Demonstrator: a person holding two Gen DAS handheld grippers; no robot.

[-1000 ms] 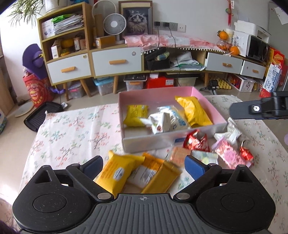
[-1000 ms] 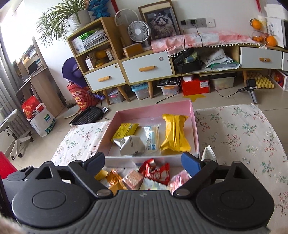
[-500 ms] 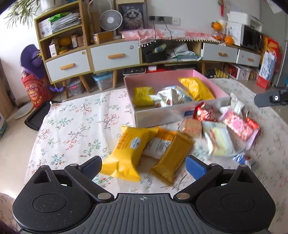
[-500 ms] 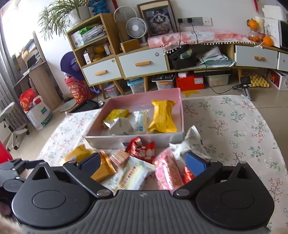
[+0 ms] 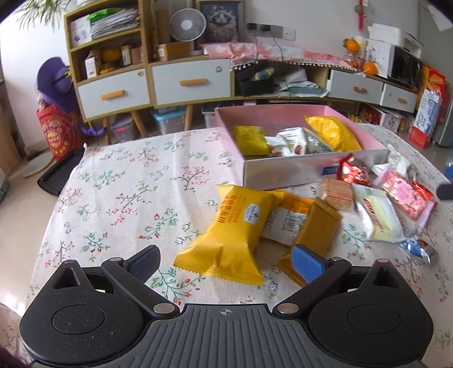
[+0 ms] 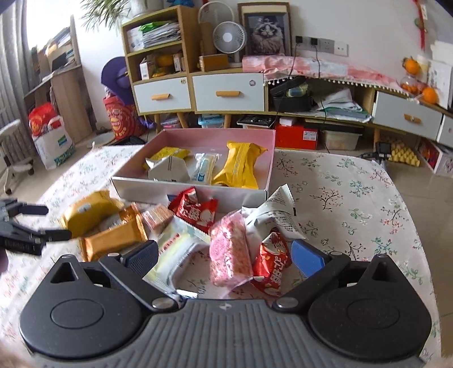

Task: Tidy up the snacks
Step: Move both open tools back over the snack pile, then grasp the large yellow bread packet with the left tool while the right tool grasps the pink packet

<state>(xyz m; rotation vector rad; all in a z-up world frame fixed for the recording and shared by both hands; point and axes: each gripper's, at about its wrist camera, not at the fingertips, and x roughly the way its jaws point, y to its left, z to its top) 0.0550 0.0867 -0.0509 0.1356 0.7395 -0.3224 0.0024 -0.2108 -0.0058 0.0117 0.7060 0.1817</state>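
Observation:
A pink box (image 5: 311, 167) on the flowered tablecloth holds several snack packets, among them a long yellow one (image 6: 240, 167). Loose snacks lie in front of it. My left gripper (image 5: 226, 261) is open, low over a big yellow packet (image 5: 235, 229) whose near end lies between the fingers, untouched by the pads. An orange-brown bar (image 5: 311, 235) lies beside its right finger. My right gripper (image 6: 225, 258) is open wide above a pink packet (image 6: 229, 252), a red packet (image 6: 271, 266) and a pale yellow-white packet (image 6: 175, 246). The left gripper (image 6: 53, 222) shows at the left edge of the right wrist view.
A red packet (image 6: 195, 212), a biscuit pack (image 6: 157, 219) and a white wrapper (image 6: 274, 215) lie near the box front. Bare tablecloth (image 5: 127, 198) spreads left of the snacks. Behind the table stand drawers, shelves and a fan (image 5: 185, 27).
Both grippers have come down and drawn back from the box, so the loose packets now lie between their fingers. The right wrist view has tilted a little.

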